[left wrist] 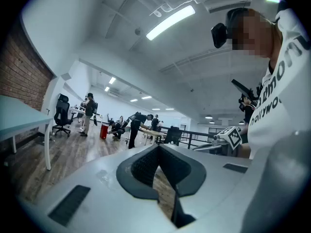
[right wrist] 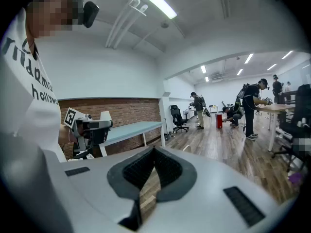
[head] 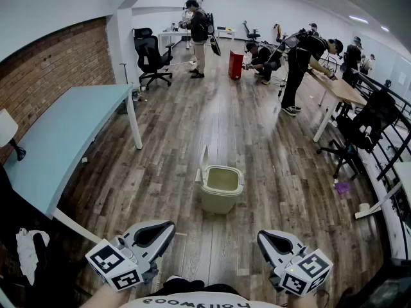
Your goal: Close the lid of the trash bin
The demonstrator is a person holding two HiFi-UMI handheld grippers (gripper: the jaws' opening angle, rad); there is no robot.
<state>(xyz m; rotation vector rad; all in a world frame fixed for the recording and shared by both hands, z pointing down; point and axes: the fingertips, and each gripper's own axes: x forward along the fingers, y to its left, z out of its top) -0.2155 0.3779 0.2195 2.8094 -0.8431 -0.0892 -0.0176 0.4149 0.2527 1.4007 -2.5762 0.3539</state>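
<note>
Got the bin (head: 220,201) standing out on the floor (head: 270,146), about mid-room, well clear of the table (head: 64,133) by the left wall. Seeing the lid (head: 204,161) up, roughly upright off the bin's left rim, so wide open on top.

Holding the left gripper (head: 168,227) and right gripper (head: 262,236) low at the near edge of the head view, both angled toward the bin but well apart from it, touching nothing.

Checked the left gripper view: jaws pressed together at the tips, nothing pinched, just floor showing through the gap behind them. Same deal in the right gripper view, tips together and empty. Maybe catching a sliver of the lid just past the right tips, too small to call.
</note>
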